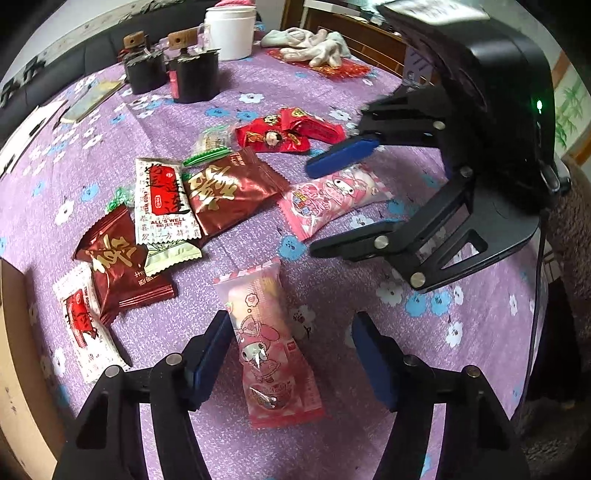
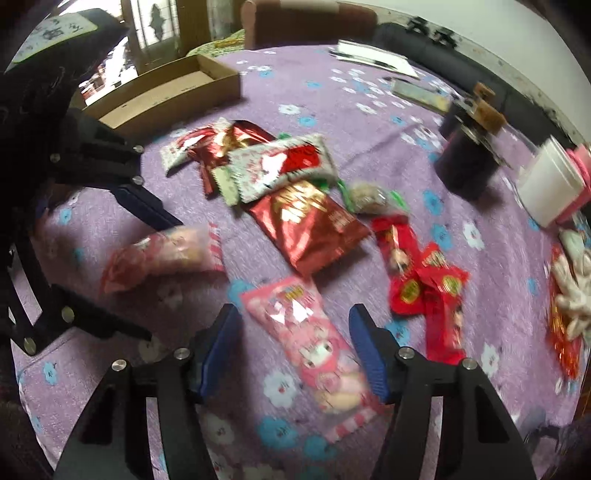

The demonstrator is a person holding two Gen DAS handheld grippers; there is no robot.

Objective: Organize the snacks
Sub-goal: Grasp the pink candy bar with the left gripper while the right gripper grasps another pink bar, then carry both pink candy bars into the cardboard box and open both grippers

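Note:
Snack packets lie scattered on a purple flowered tablecloth (image 1: 461,362). A pink cartoon packet (image 1: 269,350) lies lengthwise between the fingers of my left gripper (image 1: 291,321), which is open; the left pad is at the packet's edge and the right pad stands clear of it. A second pink packet (image 2: 314,343) lies between the blue pads of my right gripper (image 2: 293,312), also open, with small gaps at both sides. Each gripper shows in the other's view: the right gripper (image 1: 310,210) straddling its packet (image 1: 332,195), the left gripper (image 2: 162,278) over its own (image 2: 162,254).
Dark red packets (image 1: 229,188), white tea packets (image 1: 162,199) and bright red packets (image 1: 288,133) lie in a loose cluster. A shallow cardboard box (image 2: 166,92) sits at the table's far side. Black jars (image 1: 192,74), a white container (image 1: 229,29), gloves (image 1: 314,44) and a phone (image 1: 92,99) stand beyond.

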